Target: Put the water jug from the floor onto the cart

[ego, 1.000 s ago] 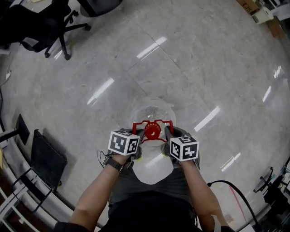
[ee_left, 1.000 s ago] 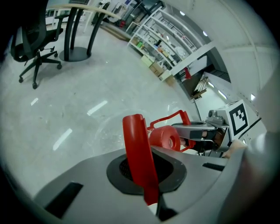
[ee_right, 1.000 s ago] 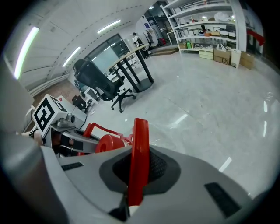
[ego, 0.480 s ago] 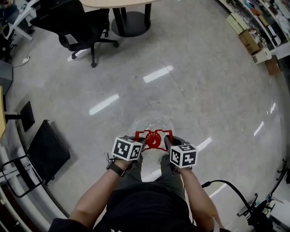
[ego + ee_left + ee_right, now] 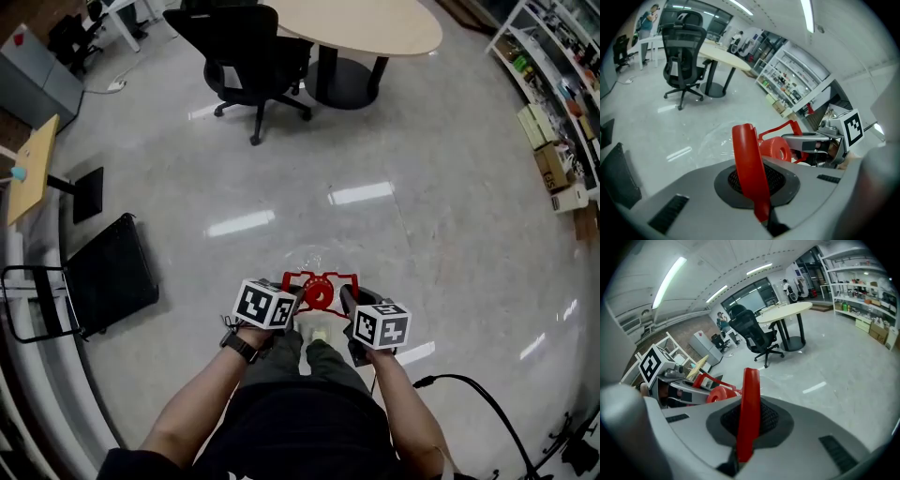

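Clear plastic water jug (image 5: 314, 262) held up in front of the person, over the glossy grey floor (image 5: 450, 187). Left tool (image 5: 291, 298) and right tool (image 5: 345, 298) are each clamped tight on its red plastic carry handle (image 5: 319, 278), one per side. Black flat cart (image 5: 108, 277) well apart, left.

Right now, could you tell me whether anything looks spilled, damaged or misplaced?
Nothing stands out: the jug hangs by its red handle, clamped in the left gripper and right gripper; its cap is on and the floor shows no spill.
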Available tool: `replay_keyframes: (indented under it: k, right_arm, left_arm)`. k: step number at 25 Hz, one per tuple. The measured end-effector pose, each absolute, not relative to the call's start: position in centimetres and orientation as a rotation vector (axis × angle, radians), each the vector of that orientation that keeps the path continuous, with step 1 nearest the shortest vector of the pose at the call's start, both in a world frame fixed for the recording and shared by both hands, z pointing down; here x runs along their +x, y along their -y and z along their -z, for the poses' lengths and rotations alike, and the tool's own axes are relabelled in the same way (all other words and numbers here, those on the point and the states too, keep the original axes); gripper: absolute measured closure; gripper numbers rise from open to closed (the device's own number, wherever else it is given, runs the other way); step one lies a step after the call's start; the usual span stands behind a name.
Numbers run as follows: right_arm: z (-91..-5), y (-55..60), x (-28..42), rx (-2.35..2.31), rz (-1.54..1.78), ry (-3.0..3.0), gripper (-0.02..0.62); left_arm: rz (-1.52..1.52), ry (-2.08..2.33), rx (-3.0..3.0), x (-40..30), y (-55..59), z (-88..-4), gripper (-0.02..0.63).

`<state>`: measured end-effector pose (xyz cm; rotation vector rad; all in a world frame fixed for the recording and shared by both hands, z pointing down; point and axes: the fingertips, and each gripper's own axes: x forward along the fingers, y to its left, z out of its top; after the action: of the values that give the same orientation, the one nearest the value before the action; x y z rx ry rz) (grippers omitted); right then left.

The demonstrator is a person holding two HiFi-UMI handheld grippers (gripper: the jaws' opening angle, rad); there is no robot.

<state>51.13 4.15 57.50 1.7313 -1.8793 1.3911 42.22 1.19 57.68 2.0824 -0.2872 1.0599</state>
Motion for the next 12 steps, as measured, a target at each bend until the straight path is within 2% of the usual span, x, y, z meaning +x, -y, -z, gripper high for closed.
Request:
replay_keyframes:
  k: [12]
  right_arm:
    - [-55.2,1.0,42.7,1.327,-1.267,2.104,0.583]
  left_arm:
    - [-0.853,0.613,1.947,33.4,0.9,-55.6,0.603]
